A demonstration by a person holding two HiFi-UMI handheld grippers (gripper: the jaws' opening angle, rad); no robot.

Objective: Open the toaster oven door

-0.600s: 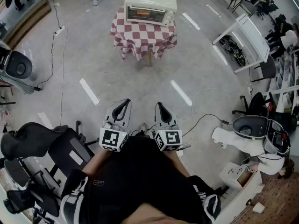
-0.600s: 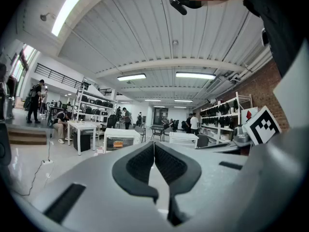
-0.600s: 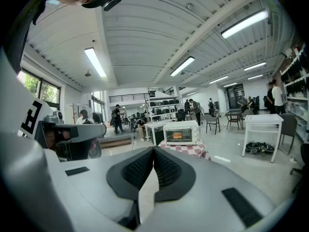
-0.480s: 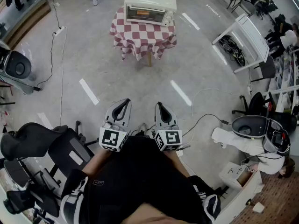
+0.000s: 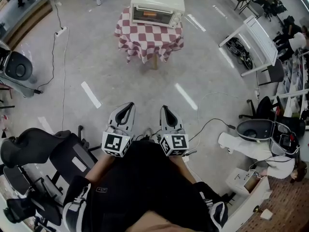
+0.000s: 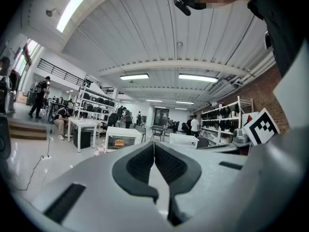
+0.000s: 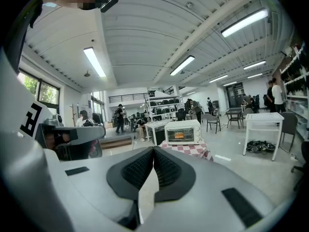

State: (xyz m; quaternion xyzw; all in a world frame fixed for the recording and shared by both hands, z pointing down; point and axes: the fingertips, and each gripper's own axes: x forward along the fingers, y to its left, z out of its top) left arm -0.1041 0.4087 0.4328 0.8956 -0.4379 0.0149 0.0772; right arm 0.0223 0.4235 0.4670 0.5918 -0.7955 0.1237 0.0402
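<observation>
I have not started on the door yet. The step I am on is the first one: getting close to the toaster oven (image 5: 157,6).

It sits far ahead of both claws, on a small table covered by a red and white checked cloth (image 5: 148,36). A wide stretch of grey floor (image 5: 145,88) lies between the claws and that table.

My left claw (image 5: 128,108) and my right claw (image 5: 164,111) are held side by side, close in front of my body, a little apart. Both point toward the oven. The left claw's two jaws are pressed together at the tips, with nothing between them. The right claw's jaws are pressed together the same way, and they hold nothing either.

In the right gripper view the oven shows just above the claw's tips and a little to the right. In the left gripper view it shows above the tips and to the left. Its door (image 7: 179,135) looks shut, and I can see something orange behind the glass. The handle is too small for me to make out from here.

Next, I think I need to walk forward until the oven is right in front of the claws. Then one claw has to spread its jaws, find the handle, close on it and pull the door toward me.
</observation>
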